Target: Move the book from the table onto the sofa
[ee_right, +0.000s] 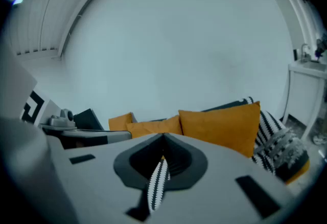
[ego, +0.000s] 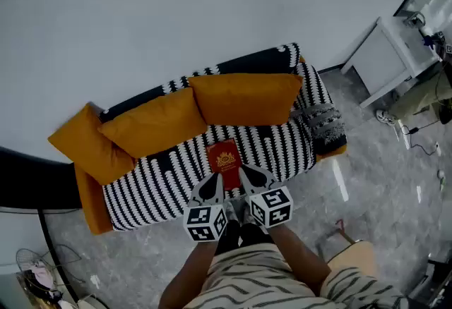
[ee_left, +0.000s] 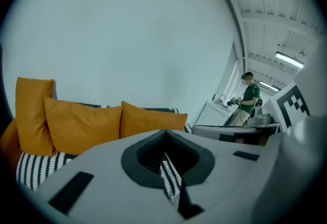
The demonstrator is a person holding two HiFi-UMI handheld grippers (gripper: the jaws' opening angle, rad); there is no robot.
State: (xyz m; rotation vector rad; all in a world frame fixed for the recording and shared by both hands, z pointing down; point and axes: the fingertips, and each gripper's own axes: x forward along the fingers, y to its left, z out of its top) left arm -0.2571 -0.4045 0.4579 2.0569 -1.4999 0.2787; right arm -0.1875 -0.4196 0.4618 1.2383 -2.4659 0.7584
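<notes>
Pointing forward and downward side by side, the left gripper (ego: pixel 214 186) and right gripper (ego: pixel 254 178) face the striped sofa (ego: pixel 159 184), jaws pressed together and holding nothing. The red book (ego: pixel 224 161) lies flat on its seat, just beyond their tips, in front of the orange cushions (ego: pixel 244 97).

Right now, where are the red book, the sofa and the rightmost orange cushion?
red book (ego: pixel 224 161): head view, middle of its red cover.
sofa (ego: pixel 152 191): head view, bare striped seat.
rightmost orange cushion (ego: pixel 244 98): head view, middle of its front.
</notes>
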